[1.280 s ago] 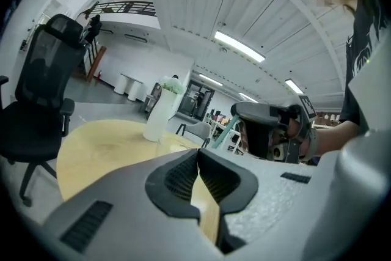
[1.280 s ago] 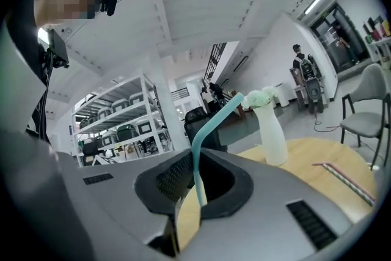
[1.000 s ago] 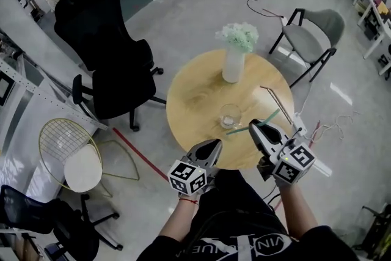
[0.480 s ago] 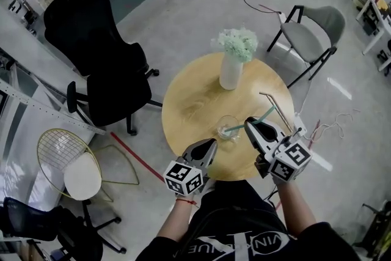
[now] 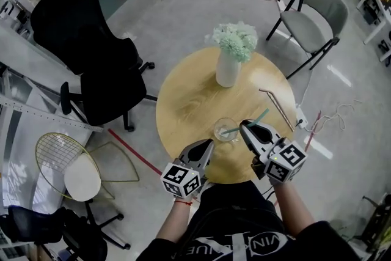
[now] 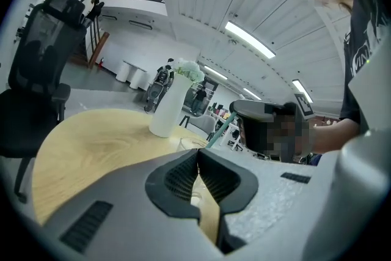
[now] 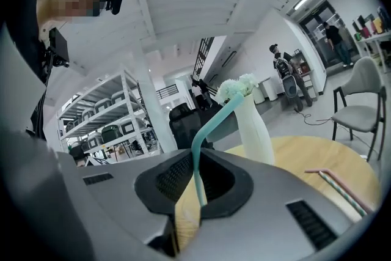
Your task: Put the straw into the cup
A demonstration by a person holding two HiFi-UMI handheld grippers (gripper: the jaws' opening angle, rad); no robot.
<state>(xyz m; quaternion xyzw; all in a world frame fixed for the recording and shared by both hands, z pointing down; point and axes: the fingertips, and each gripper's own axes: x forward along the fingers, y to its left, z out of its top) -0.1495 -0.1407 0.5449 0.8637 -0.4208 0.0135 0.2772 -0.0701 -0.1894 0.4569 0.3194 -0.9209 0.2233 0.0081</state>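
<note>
A clear glass cup (image 5: 225, 129) stands on the round wooden table (image 5: 189, 107), near its front edge. My right gripper (image 5: 245, 126) is shut on a teal bent straw (image 5: 249, 123), just right of the cup. The straw lies slanted and its lower left end overlaps the cup's mouth; I cannot tell if it is inside. In the right gripper view the straw (image 7: 198, 171) runs up between the closed jaws and bends right. My left gripper (image 5: 207, 145) hangs at the table's front edge, shut and holding nothing. Its own view shows the cup (image 6: 190, 144) and straw (image 6: 219, 131) ahead.
A white vase of pale flowers (image 5: 229, 65) stands at the table's far side. Two more straws (image 5: 278, 106) lie at the right rim. Black office chairs (image 5: 107, 79) stand left, a grey chair (image 5: 311, 24) far right, a wire stool (image 5: 67, 159) lower left.
My right gripper has carried the teal straw left, from beside the cup to where its end overlaps the cup's mouth. The left gripper has stayed shut near the front edge.
</note>
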